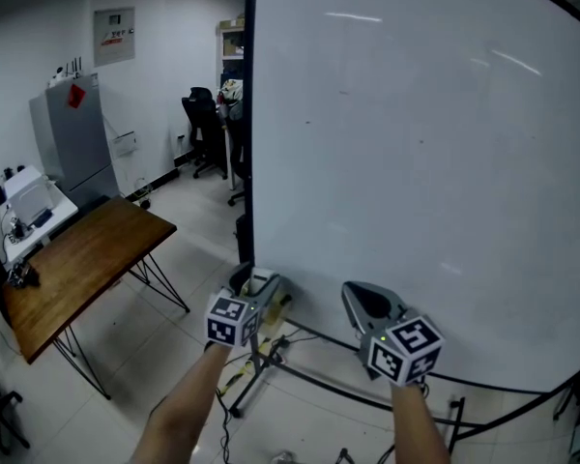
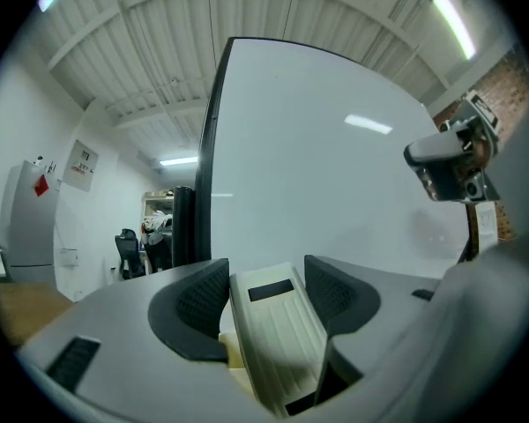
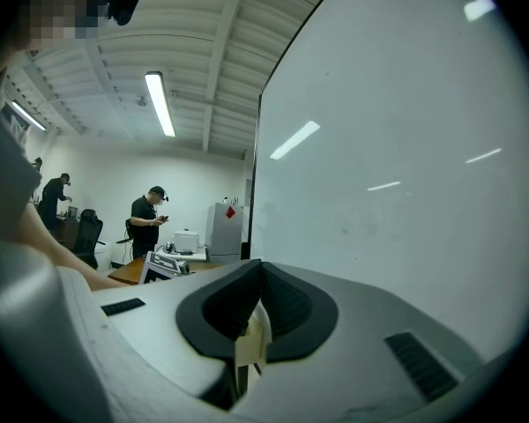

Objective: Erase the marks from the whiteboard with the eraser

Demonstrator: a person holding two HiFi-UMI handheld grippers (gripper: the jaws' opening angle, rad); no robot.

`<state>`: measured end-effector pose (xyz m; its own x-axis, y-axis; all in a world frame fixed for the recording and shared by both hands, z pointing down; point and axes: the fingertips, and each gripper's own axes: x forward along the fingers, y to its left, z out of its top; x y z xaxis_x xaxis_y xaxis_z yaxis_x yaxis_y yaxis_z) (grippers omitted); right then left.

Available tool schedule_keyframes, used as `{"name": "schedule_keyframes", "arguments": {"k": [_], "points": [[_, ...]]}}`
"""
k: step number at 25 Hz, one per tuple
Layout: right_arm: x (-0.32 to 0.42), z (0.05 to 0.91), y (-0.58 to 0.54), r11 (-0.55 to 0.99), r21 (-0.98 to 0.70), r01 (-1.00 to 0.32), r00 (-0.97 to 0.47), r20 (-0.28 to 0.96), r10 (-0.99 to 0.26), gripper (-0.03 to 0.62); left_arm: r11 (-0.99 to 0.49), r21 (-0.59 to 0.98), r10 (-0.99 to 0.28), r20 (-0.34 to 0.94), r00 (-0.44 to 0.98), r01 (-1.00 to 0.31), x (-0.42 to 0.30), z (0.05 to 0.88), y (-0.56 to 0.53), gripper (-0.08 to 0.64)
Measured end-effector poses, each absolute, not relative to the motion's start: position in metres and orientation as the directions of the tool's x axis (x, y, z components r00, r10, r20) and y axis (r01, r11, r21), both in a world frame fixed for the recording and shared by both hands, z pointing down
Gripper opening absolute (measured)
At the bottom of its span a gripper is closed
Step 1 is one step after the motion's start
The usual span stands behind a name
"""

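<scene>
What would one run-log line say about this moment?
left gripper: jaws on eraser | right gripper: jaws together | whiteboard: ahead

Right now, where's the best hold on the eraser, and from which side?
Probably its two long flanks, mid-length, approached end-on along its length. The eraser is a narrow ribbed block with long straight sides; the left gripper has it that way, one pad on each flank, pointing at the whiteboard.
</scene>
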<state>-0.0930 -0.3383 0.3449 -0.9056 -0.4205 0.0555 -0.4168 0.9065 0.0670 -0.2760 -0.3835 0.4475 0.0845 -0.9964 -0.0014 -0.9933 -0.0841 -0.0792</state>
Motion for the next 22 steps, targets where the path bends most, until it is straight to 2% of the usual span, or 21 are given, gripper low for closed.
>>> {"name": "schedule_keyframes", "arguments": {"k": [13,22], "points": [[-0.097,0.348,-0.339,0.906,0.072,-0.418,-0.904,0.071,-0.423,-0.003,-0.090,-0.116,-0.990,-0.102,0.102,-0.989,-0.270,0.458,-0.378,0.270],[-0.112,0.353,-0.325,0.924,0.075,-0.376,-0.919,0.094,-0.382,-0.003,-0.097,-0.157,-0.989,-0.098,0.113,-0.983,-0.260,0.455,-0.368,0.267]]}}
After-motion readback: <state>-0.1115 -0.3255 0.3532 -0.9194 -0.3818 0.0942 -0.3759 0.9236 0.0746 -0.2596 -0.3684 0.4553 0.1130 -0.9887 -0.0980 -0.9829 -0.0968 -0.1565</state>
